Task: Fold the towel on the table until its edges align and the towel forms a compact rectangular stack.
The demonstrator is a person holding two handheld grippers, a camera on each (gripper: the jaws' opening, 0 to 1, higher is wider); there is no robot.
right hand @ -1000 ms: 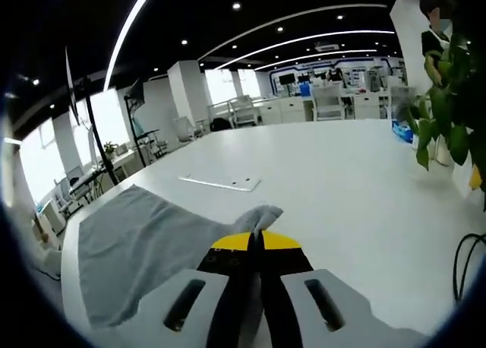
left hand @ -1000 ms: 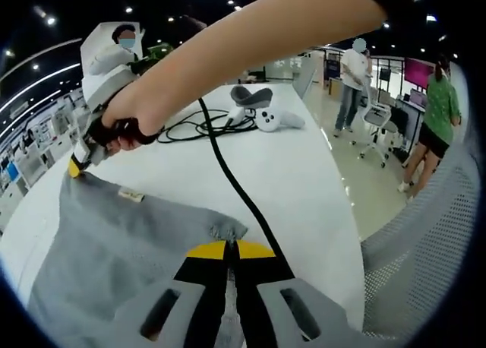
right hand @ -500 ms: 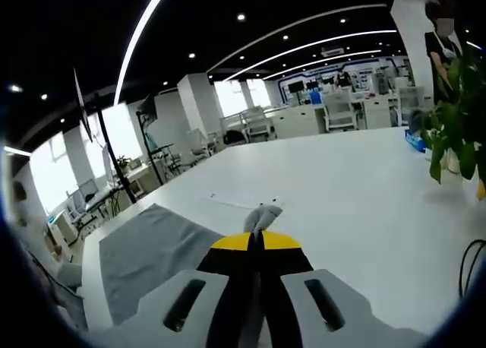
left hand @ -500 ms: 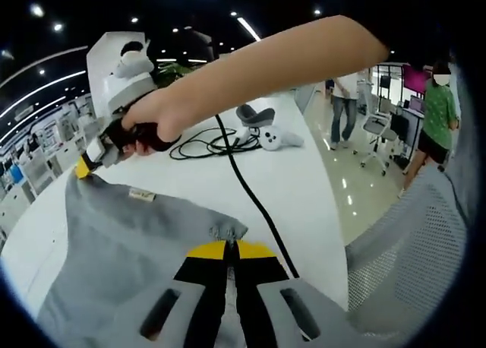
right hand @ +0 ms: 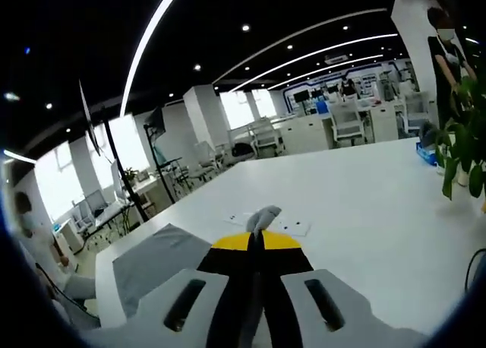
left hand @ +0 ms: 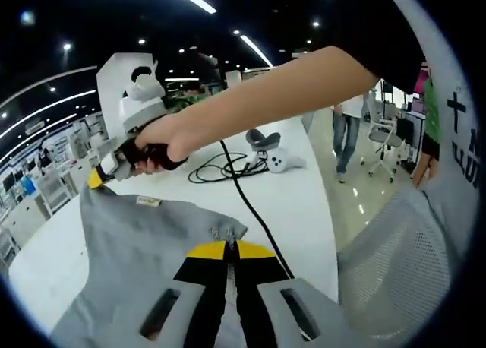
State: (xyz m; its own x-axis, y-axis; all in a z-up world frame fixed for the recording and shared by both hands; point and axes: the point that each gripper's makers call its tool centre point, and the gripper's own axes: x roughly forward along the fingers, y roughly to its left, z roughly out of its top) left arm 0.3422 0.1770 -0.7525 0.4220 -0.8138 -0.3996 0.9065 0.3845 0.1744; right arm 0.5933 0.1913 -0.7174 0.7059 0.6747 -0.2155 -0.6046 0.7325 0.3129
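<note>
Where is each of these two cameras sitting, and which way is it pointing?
Left gripper view: rides on the left gripper, looking along its shut jaws across the grey towel and white table toward black cables; the person's forearm and hand holding the right gripper show.
Right gripper view: rides on the right gripper, looking over the table toward desks and windows; only its own jaws show.
Shared: the towel, a corner pinched in each gripper, and the table.
</note>
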